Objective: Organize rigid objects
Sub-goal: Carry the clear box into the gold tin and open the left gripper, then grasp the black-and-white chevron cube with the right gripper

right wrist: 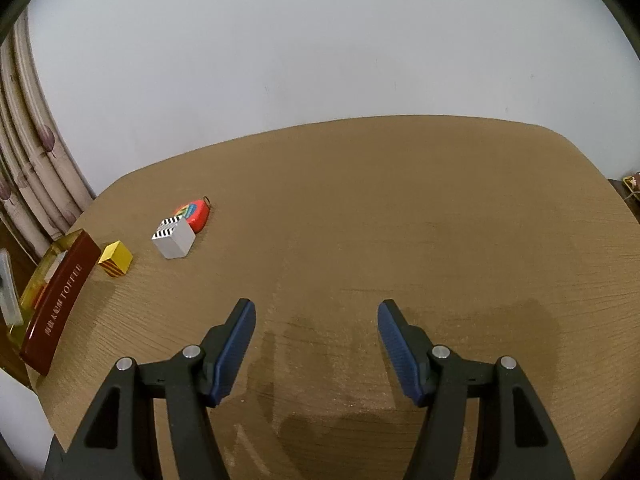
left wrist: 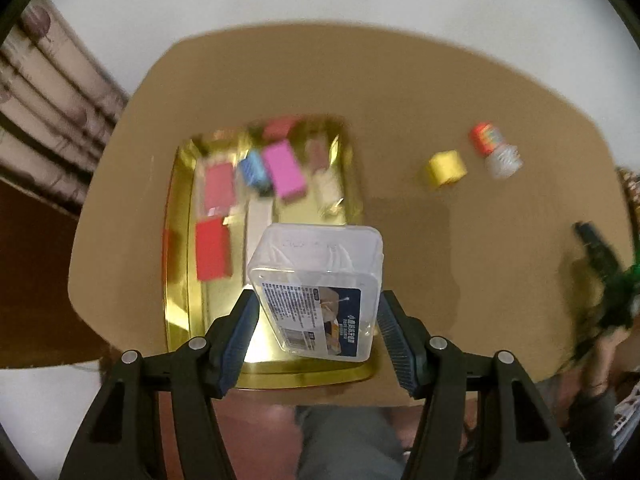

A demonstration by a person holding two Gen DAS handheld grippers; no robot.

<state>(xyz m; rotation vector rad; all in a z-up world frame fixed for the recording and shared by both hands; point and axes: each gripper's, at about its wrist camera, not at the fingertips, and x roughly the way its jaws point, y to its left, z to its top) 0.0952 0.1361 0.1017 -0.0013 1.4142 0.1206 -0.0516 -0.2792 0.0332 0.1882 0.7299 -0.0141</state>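
Above the glossy gold tray (left wrist: 180, 240), the left gripper (left wrist: 318, 312) clamps a clear, rounded-corner plastic box (left wrist: 320, 280) — label facing up; at five o'clock, the right gripper (right wrist: 316, 340) stands apart, empty, over the wood-grain table (right wrist: 400, 220).

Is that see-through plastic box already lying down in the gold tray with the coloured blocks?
No, the clear plastic box is held up between the left gripper pads, above the near end of the gold tray.
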